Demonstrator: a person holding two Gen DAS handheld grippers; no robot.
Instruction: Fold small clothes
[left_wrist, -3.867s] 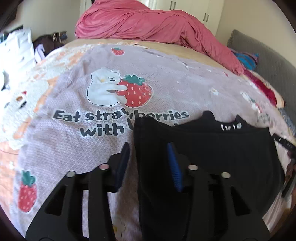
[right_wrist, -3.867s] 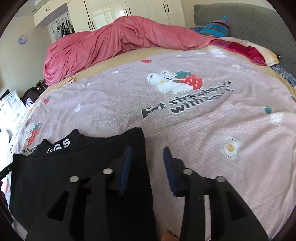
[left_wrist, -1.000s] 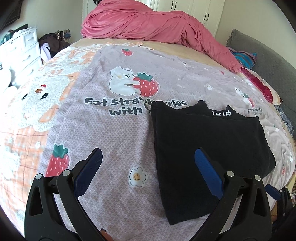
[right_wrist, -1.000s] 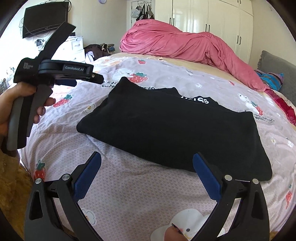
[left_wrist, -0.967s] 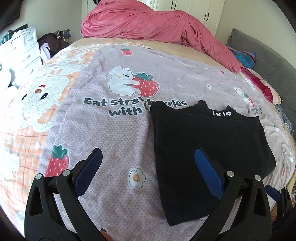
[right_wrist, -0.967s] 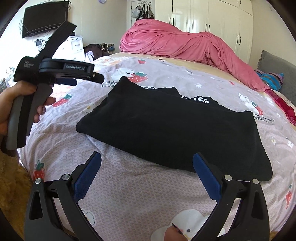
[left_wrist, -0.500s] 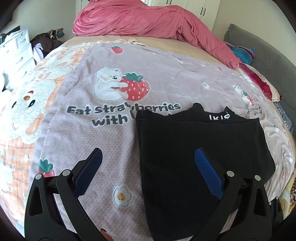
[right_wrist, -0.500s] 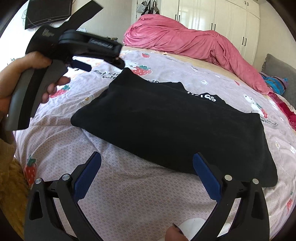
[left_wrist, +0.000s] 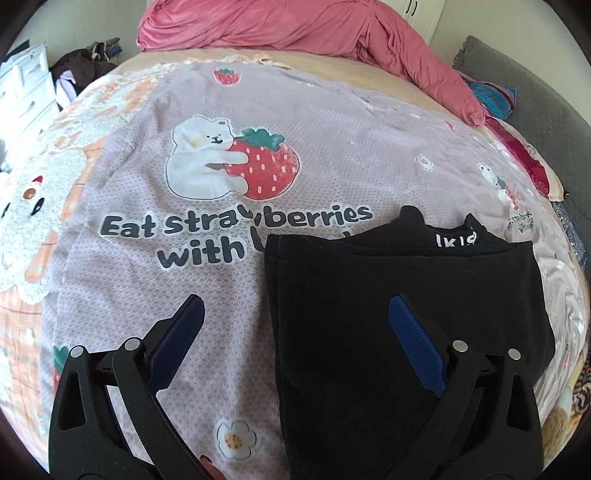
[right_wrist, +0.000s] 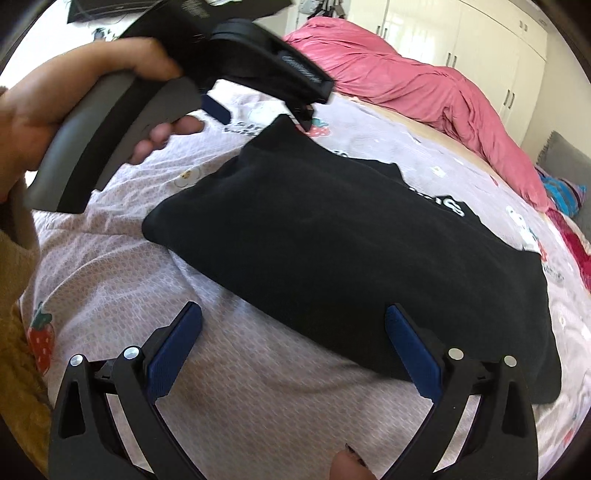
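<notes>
Lying folded on pink strawberry-print bedspread (left_wrist: 325, 155): black garment (left_wrist: 399, 302). Hovering wide apart, holding nothing: left gripper (left_wrist: 295, 347) at 6 o'clock, right gripper (right_wrist: 295, 350) likewise.

Matt black cloth garment (left_wrist: 399, 295), textured printed bedsheet (left_wrist: 325, 140), crumpled pink duvet (left_wrist: 295, 26)

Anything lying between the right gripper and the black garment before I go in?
Nothing but bare printed bedsheet. In the right wrist view, the right gripper, jaws wide open, faces the black garment across sheet only.
</notes>
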